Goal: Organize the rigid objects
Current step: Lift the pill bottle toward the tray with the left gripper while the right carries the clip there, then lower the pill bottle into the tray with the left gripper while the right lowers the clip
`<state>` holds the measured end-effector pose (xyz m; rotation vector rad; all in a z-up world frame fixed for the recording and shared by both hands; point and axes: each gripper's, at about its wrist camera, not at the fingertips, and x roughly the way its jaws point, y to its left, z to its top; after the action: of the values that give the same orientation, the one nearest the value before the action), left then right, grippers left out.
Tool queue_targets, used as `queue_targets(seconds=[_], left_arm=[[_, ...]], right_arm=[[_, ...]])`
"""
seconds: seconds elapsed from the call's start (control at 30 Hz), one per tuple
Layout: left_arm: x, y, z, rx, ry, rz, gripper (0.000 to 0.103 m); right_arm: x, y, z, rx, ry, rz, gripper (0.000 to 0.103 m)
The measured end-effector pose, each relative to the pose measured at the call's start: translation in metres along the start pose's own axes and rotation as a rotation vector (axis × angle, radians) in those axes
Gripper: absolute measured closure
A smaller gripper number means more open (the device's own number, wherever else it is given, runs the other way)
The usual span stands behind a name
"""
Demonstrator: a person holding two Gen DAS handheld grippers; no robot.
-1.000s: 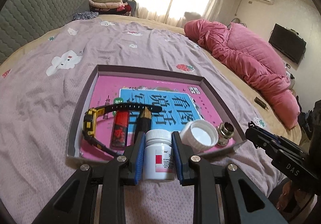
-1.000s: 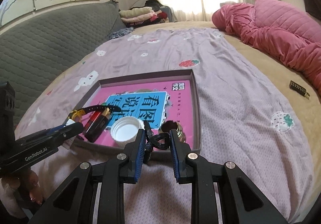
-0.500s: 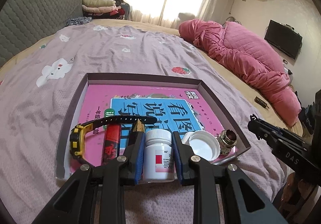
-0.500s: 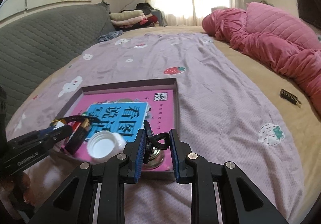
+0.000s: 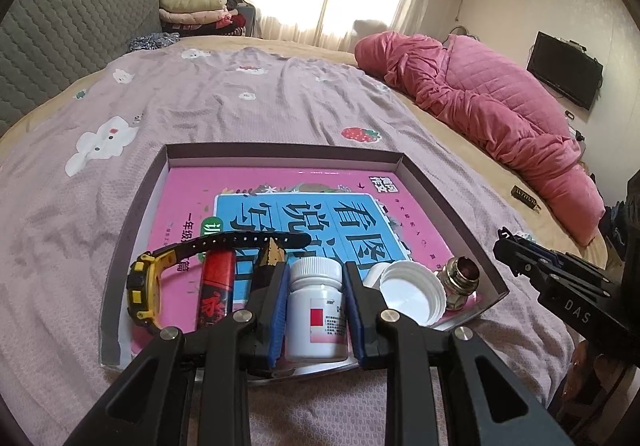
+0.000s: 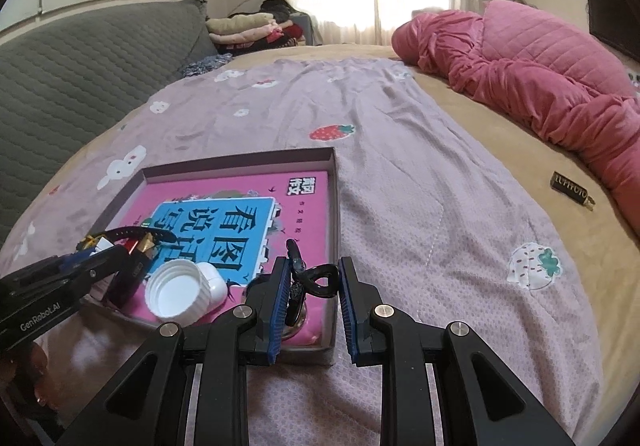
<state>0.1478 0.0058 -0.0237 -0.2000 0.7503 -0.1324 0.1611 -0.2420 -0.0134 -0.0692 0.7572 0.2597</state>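
My left gripper (image 5: 315,296) is shut on a white pill bottle (image 5: 316,310) and holds it upright over the near edge of the shallow grey box (image 5: 280,153). The box holds a pink book (image 5: 280,202), a yellow and black watch (image 5: 140,286), a red lighter (image 5: 216,290), a white cap (image 5: 412,292) and a metal fitting (image 5: 460,278). My right gripper (image 6: 314,288) is shut on a black clip (image 6: 316,278) over the box's near right corner (image 6: 332,310). The white cap (image 6: 176,294) lies to its left.
The box sits on a lilac bedspread (image 5: 240,94). A pink quilt (image 5: 480,98) lies bunched at the right. A small dark bar (image 6: 568,186) lies on the tan sheet at the right. Folded clothes (image 5: 196,10) are stacked at the far end by the grey headboard (image 5: 60,18).
Both grippers have moved forward over the box's near edge with their objects still held. The box now looks closer and larger in both views.
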Motion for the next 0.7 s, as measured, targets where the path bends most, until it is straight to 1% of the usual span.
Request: queue_targets(seconds=[0.27,0.47,0.6,0.7], left_arm=[[0.006,-0.002,-0.001,0.011,0.016,-0.002,0.076],[0.013,-0.004,-0.001,0.024,0.039,-0.001,0.076],[0.017,-0.005,-0.001,0.028,0.054,0.001,0.076],[0.02,-0.005,-0.002,0.03,0.066,0.003,0.076]], right_arm=[[0.001,-0.002,0.001,0.009,0.0,-0.001,0.079],[0.01,0.003,-0.002,-0.009,0.039,0.005,0.079],[0.013,0.008,-0.005,-0.03,0.048,0.004,0.079],[0.015,0.01,-0.006,-0.033,0.055,0.019,0.079]])
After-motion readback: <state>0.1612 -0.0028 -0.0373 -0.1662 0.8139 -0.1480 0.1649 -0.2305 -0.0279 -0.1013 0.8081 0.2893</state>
